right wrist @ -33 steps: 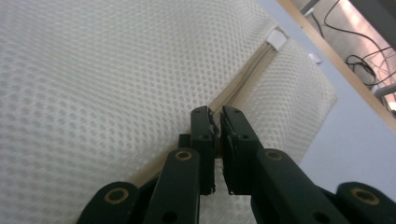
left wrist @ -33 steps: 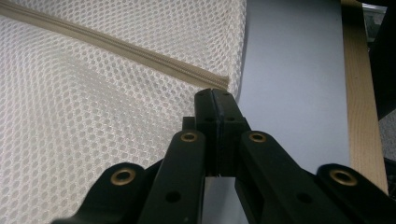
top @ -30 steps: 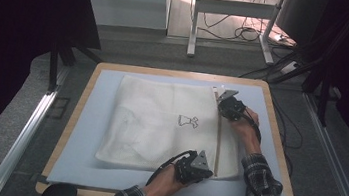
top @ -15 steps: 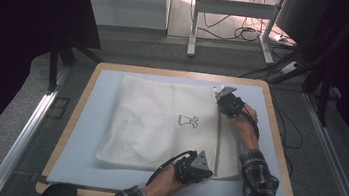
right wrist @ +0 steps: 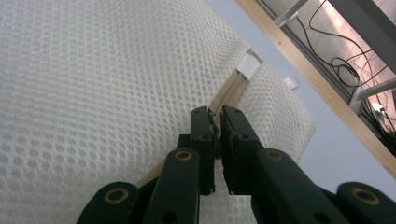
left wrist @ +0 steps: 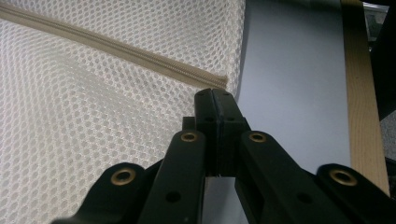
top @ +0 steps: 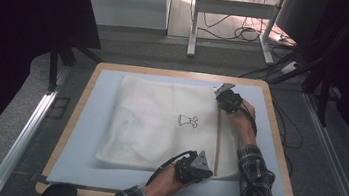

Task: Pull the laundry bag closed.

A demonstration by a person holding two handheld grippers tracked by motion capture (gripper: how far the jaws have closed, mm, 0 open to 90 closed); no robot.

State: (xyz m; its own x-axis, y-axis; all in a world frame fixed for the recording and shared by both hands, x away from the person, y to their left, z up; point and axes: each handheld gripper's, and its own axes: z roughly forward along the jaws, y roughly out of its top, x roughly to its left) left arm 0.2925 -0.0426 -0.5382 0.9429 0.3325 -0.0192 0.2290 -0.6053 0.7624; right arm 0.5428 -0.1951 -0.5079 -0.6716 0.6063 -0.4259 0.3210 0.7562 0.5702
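- Mesh laundry bag (top: 159,126), white, flat on blue mat (top: 85,127); wooden table edge (top: 278,136) beyond.
- Left gripper (left wrist: 215,95): jaws pressed together at zipper (left wrist: 116,49) end.
- Right gripper (right wrist: 215,114): jaws pinched over zipper near white tag (right wrist: 247,66).

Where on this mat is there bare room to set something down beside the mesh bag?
Widest bare patch: the blue mat left of the mesh laundry bag, up to the table's wooden edge. Narrow strips run along the far and near sides. The right side is crowded by both claws on the zipper.
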